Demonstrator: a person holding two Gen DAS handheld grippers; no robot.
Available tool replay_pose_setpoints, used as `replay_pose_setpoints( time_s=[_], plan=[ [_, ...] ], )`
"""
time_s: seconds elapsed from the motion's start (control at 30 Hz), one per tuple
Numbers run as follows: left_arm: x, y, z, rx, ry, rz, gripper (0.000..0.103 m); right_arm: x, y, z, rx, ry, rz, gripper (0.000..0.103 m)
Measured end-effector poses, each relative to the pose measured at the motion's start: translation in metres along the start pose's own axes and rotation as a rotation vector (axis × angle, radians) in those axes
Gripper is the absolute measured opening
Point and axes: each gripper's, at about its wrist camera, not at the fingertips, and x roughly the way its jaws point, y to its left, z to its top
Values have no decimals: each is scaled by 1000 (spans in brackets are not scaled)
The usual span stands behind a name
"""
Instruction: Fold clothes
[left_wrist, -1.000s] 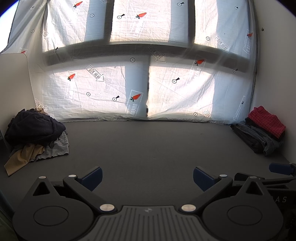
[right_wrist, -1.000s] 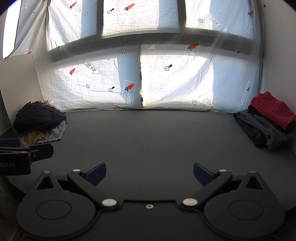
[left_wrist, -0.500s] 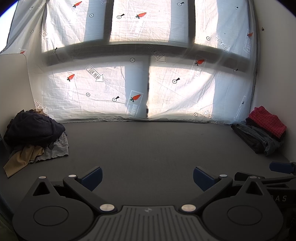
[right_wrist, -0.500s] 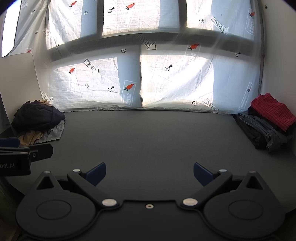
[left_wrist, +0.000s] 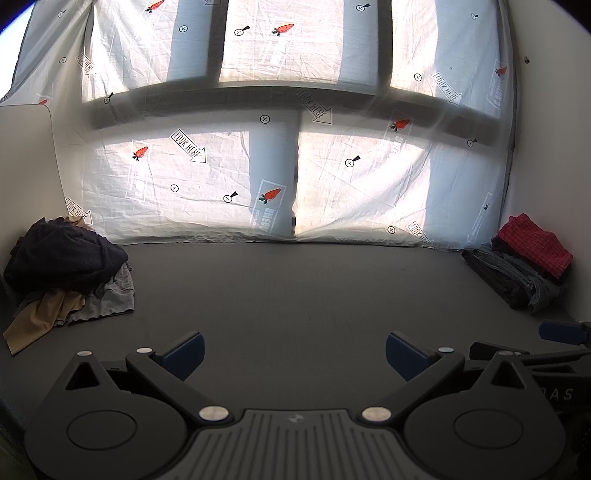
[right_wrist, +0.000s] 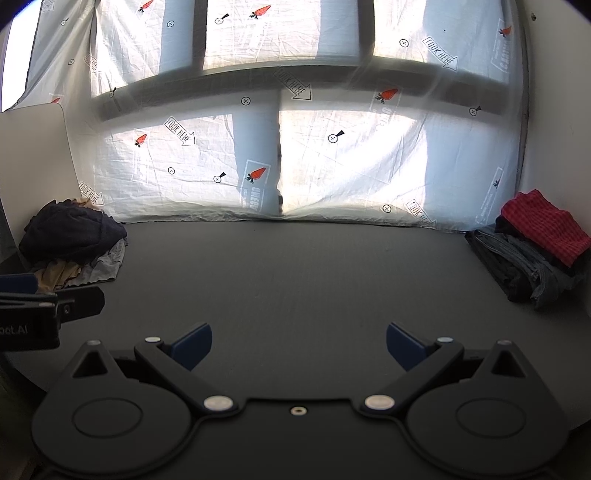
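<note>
Nearby, crumpled clothes (left_wrist: 66, 273) lie left, folded stack (left_wrist: 524, 266) right.

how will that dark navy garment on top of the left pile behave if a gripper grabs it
The dark navy garment lies bunched and rounded, so it will probably drape limp from one pinch. It covers the tan cloth and grey cloth, so these may drag along.

Clothes, two lots.
Rumpled heap (left_wrist: 62, 273) far left of the claw; folded stack (left_wrist: 524, 266), red piece on top, far right.
</note>
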Motion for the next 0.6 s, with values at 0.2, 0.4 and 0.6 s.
replay_pose_setpoints(
  time_s=[0.2,0.4,0.6],
  plan=[
    [3,1,0,2,3,-1,103,3,1,-1,7,4,-5,102],
    [6,0,0,3,8,13,103,10,-1,3,16,8,-3,102],
    [16,0,6,-9,14,39,103,22,-2,9,6,10,19,102]
  ],
)
